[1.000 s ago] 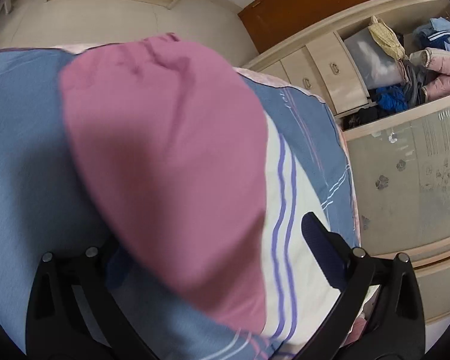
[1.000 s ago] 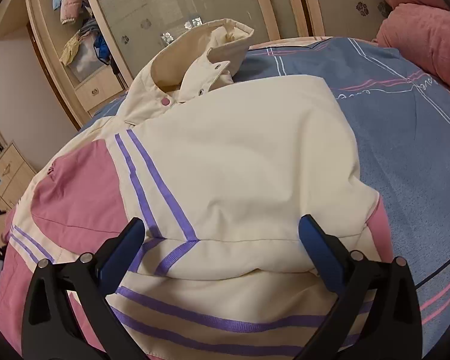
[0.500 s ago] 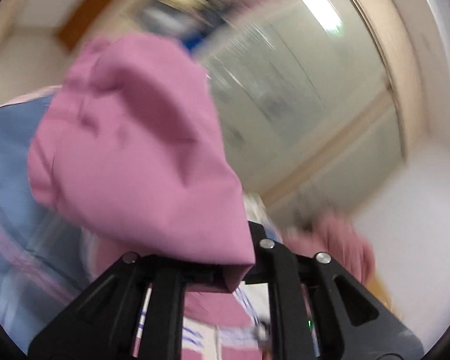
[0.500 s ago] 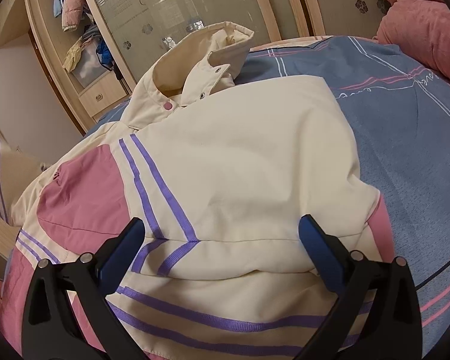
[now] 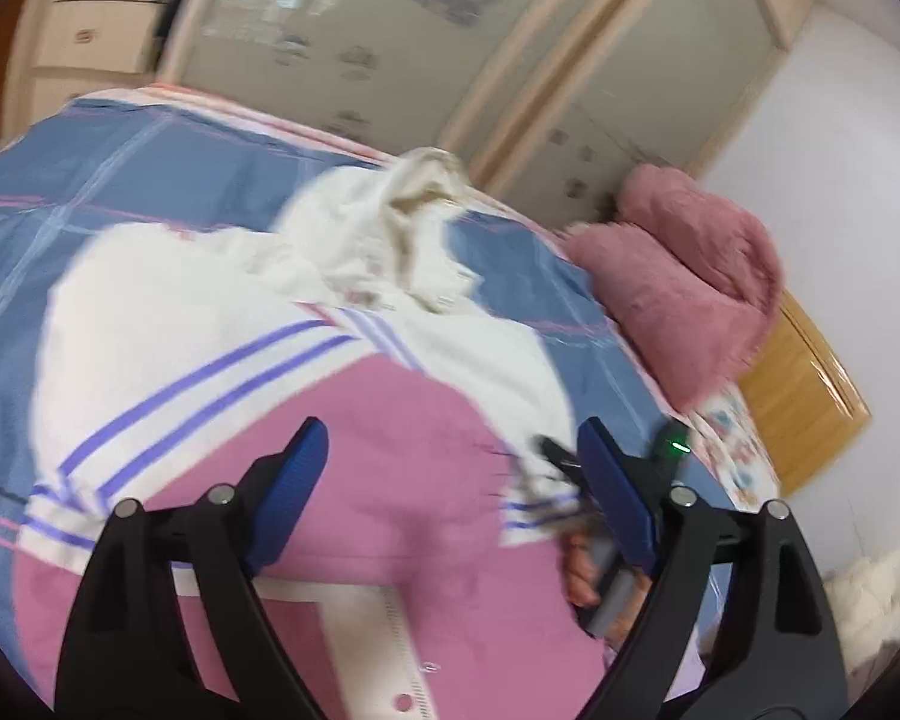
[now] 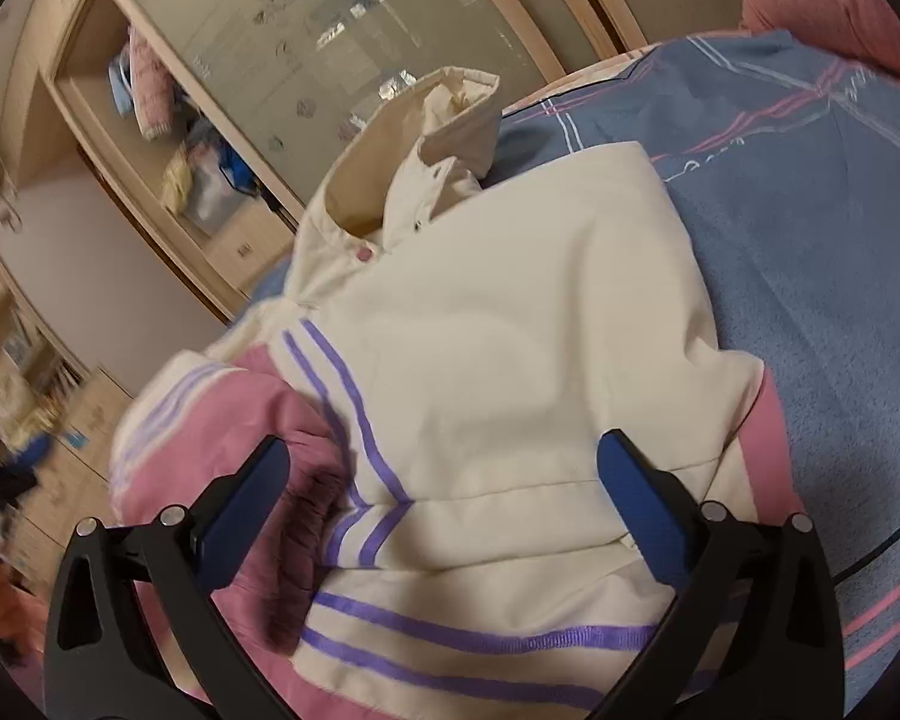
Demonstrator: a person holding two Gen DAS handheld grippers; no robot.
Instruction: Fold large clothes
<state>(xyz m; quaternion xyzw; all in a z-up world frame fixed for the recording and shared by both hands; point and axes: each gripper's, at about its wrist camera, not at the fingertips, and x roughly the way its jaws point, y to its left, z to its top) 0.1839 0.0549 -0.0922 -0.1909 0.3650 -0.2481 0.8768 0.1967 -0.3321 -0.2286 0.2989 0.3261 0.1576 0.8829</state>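
Observation:
A cream and pink jacket (image 6: 498, 372) with purple stripes and a cream hood (image 6: 402, 144) lies on the blue bed cover (image 6: 822, 240). Its pink sleeve (image 6: 228, 420) is folded across the left side of the body. In the left wrist view the jacket (image 5: 222, 348) lies below my left gripper (image 5: 456, 480), which is open and empty above the pink panel (image 5: 390, 480). My right gripper (image 6: 444, 498) is open and empty above the jacket's lower front. The right gripper's tip and the hand holding it (image 5: 594, 564) show in the left wrist view.
A wardrobe with frosted sliding doors (image 6: 330, 12) and open shelves of clothes (image 6: 204, 180) stands beyond the bed. Pink fluffy bedding (image 5: 690, 288) lies at the bed's head, with a wooden headboard (image 5: 804, 390) behind it.
My left gripper was shut on the pink sleeve and swung it over the jacket; now it is open and the sleeve lies on the jacket. The right gripper tilted slightly.

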